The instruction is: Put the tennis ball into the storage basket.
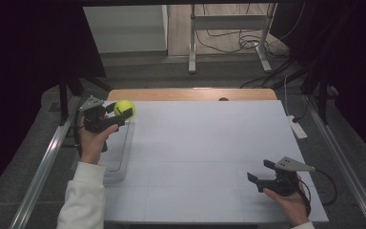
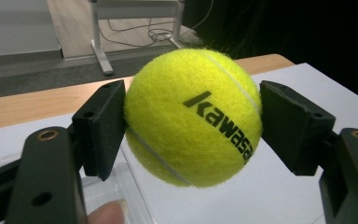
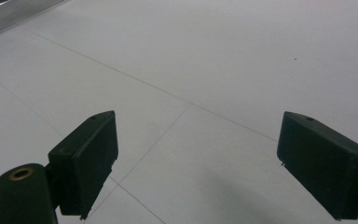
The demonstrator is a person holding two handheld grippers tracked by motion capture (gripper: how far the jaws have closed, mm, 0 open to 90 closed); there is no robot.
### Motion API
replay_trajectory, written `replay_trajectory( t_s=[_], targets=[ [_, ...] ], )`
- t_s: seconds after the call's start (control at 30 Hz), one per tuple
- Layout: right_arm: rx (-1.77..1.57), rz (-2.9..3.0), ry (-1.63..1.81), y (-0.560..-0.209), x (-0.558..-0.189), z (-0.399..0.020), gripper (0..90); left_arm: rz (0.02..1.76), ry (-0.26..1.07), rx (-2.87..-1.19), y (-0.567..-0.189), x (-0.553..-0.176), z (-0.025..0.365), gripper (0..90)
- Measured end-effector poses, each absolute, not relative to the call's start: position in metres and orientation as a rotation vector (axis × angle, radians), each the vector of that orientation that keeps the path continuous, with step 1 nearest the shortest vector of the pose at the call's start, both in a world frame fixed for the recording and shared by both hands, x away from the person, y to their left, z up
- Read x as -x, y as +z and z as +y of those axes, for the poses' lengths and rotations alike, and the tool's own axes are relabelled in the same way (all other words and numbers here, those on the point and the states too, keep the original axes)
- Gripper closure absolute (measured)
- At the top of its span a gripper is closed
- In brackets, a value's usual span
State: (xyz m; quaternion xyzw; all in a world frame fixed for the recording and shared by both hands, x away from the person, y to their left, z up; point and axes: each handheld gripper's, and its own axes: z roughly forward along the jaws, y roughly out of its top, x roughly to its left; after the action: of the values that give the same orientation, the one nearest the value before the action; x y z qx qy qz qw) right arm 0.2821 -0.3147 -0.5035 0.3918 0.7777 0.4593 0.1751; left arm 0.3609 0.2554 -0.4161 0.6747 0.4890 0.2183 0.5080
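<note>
While clamped, tennis ball sits—seemingly centred—inside left tool.

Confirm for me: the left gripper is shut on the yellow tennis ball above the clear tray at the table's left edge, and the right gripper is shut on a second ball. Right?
Not quite. The right gripper holds nothing: the right gripper view shows its jaws wide apart over the bare white table. The rest stands: the left gripper is shut on the yellow tennis ball above the clear tray.

The ball is sitting between the left tool's jaws above the bench's far left corner, over a tray; the right tool is hovering near right.
</note>
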Motion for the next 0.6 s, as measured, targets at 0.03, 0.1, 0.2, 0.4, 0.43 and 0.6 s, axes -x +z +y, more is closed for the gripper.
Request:
replay_trajectory(
  t_s=[0.03, 0.1, 0.2, 0.4, 0.43, 0.6],
  targets=[
    [-1.11, 2.204, 1.298, -0.503, -0.282, -0.314, 12.3, 1.181, 0.527, -1.625, -0.416, -0.361, 0.256, 27.0],
    [-1.111, 2.204, 1.301, -0.503, -0.282, -0.314, 12.3, 1.187, 0.533, -1.624, -0.416, -0.361, 0.258, 27.0],
    [-1.109, 2.204, 1.303, -0.503, -0.282, -0.315, 12.3, 1.201, 0.549, -1.629, -0.418, -0.362, 0.259, 27.0],
    [-1.11, 2.203, 1.306, -0.503, -0.282, -0.315, 12.3, 1.237, 0.551, -1.631, -0.424, -0.366, 0.264, 27.0],
    [-1.11, 2.203, 1.306, -0.503, -0.282, -0.315, 12.3, 1.245, 0.549, -1.629, -0.426, -0.367, 0.266, 27.0],
    [-1.109, 2.204, 1.302, -0.503, -0.282, -0.315, 12.3, 1.265, 0.545, -1.627, -0.43, -0.369, 0.27, 27.0]
  ],
)
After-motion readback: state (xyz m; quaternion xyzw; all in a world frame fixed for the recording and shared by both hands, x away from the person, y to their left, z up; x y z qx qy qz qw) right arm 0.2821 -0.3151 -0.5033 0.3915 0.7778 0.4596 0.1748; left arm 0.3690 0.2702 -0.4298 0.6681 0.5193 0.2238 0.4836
